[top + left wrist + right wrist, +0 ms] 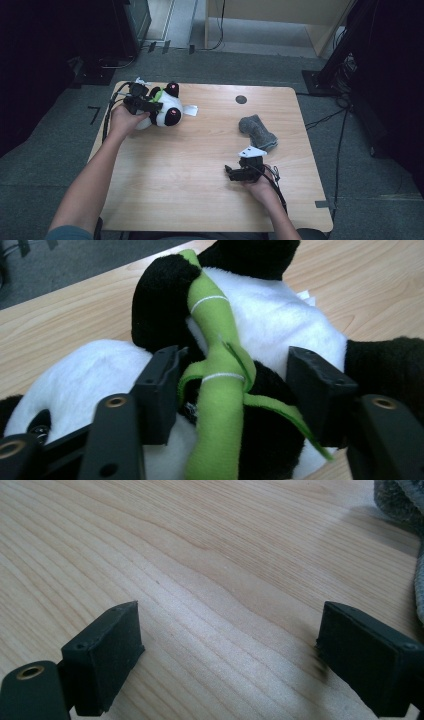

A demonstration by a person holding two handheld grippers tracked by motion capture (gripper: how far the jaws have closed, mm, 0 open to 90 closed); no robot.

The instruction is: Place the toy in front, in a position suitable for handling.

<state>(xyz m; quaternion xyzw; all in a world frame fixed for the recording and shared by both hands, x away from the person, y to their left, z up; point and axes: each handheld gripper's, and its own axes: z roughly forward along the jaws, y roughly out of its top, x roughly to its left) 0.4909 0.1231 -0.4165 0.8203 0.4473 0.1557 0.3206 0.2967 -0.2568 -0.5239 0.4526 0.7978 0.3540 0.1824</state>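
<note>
Lying on its side at the far left corner of the wooden table [200, 165], the plush panda [162, 107] is straddled by the left gripper [235, 385], whose jaws are spread around its green bamboo stalk [220, 390], seemingly readied for a pinch. The right gripper [227, 645] is held spread over bare wood, apart from the grey sock [257, 131]. Nothing is seen blocking either.
</note>
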